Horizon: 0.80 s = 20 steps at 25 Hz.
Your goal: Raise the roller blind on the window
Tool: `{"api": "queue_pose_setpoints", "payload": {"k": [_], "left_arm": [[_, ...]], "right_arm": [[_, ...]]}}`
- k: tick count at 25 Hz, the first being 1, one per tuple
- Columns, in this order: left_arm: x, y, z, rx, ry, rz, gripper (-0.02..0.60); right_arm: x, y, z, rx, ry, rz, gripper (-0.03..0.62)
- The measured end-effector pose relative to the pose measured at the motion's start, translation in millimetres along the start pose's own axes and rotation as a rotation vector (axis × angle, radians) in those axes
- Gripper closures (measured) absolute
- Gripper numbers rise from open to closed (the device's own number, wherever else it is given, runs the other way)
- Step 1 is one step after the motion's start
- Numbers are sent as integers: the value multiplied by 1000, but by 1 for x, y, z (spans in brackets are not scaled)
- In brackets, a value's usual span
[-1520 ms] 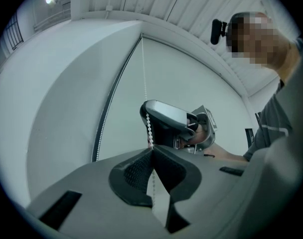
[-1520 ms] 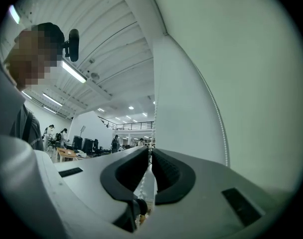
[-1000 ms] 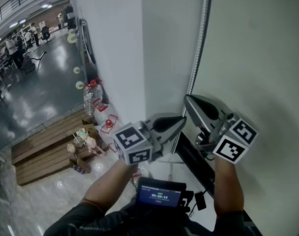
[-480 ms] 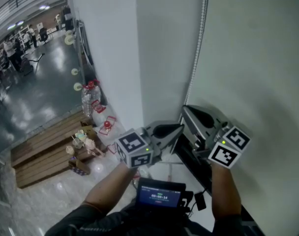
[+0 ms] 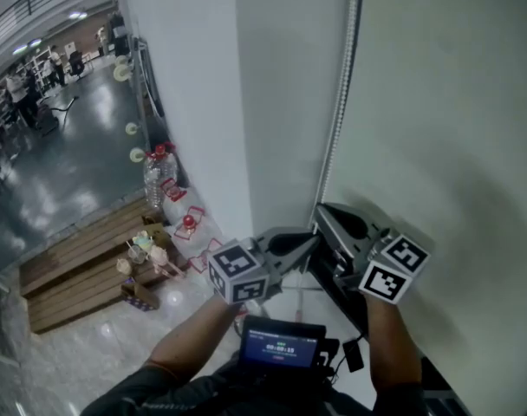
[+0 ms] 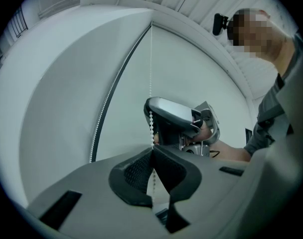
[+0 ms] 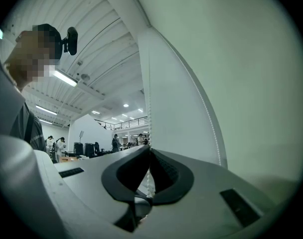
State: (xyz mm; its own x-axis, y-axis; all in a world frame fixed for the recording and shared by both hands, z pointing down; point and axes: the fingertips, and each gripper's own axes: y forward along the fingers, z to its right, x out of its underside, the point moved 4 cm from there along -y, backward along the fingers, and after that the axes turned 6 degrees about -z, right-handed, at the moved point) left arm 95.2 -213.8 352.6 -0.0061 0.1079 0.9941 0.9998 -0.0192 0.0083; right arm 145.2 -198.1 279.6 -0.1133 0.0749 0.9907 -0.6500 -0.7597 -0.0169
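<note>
The off-white roller blind [image 5: 437,137] fills the right side of the head view. Its bead chain [image 5: 340,102] hangs along the blind's left edge, next to a white pillar [image 5: 194,94]. My left gripper [image 5: 313,239] is shut on the chain low down. My right gripper [image 5: 319,211] is shut on the same chain just above it. In the left gripper view the chain [image 6: 151,73] runs down past the right gripper [image 6: 176,121] into the left gripper [image 6: 152,151]. In the right gripper view the chain [image 7: 147,93] enters the right gripper [image 7: 149,151]. A second strand [image 7: 211,123] hangs beside the blind.
A black sill [image 5: 341,293] runs under the blind. A small screen device [image 5: 281,345] hangs at the person's chest. Far below lie wooden pallets [image 5: 81,267], water bottles [image 5: 159,172] and small items on a glossy floor. People stand in the distant hall [image 5: 21,85].
Both grippers have moved downward along the blind's edge, each still shut on the bead chain, the right one staying just above the left.
</note>
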Motion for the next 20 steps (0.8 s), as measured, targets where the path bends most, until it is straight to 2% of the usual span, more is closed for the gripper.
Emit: {"api": "queue_pose_setpoints", "payload": {"k": [5, 7, 11, 17, 20], "left_arm": [[-1, -1, 2, -34, 28, -19, 584], [0, -7, -2, -49, 17, -22, 582], [-6, -30, -12, -97, 16, 2, 577], [-73, -54, -16, -96, 30, 128, 534], [-99, -54, -17, -111, 66, 140, 534]], "right_arm": [[1, 0, 0, 2, -11, 2, 592], [4, 3, 2, 3, -5, 10, 592], [11, 8, 1, 4, -6, 16, 592], [0, 9, 8, 0, -9, 17, 592], [0, 10, 6, -2, -14, 18, 592]]}}
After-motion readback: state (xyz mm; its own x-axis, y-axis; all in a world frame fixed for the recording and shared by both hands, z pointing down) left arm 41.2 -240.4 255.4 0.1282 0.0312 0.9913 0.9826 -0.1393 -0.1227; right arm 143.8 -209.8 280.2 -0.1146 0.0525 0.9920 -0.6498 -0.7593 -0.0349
